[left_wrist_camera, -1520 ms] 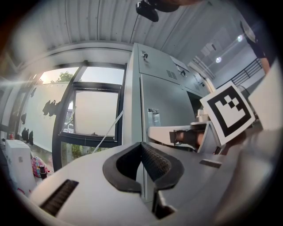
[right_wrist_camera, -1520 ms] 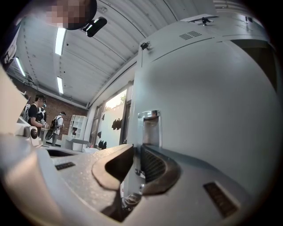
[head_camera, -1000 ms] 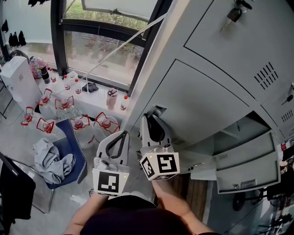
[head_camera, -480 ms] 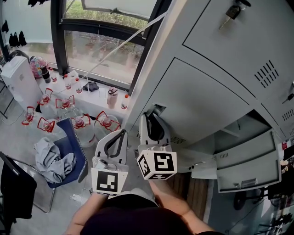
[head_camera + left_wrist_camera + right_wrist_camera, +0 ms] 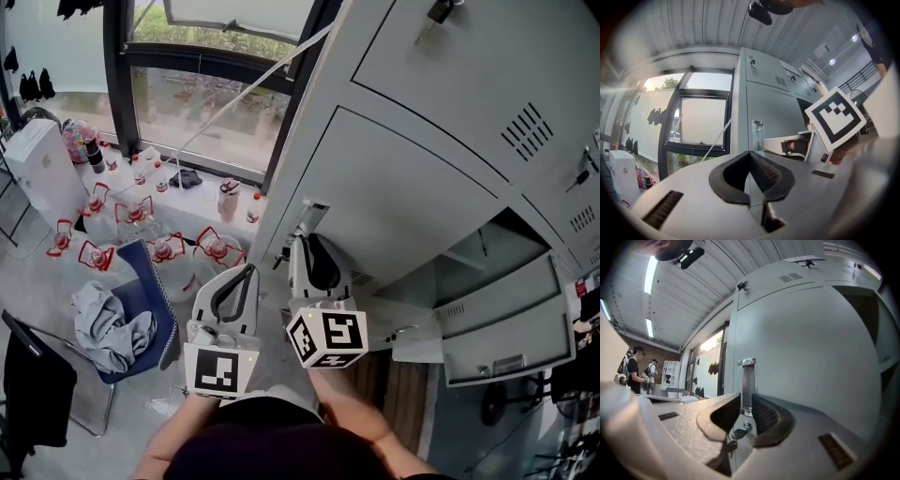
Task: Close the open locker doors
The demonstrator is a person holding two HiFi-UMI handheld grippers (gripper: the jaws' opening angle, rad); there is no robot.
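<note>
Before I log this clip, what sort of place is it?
Probably a workplace locker area: grey metal lockers with keys in their doors, a large window, and water jugs crowded on the floor below it.

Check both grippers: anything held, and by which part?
Left gripper: shut, empty. Right gripper: jaws opening around the lower end of the door handle; pads look just off it, so nothing firmly held.

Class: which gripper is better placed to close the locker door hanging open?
Probably right: the right gripper, jaws opening around a handle, is nearer the open door than the shut left gripper.
</note>
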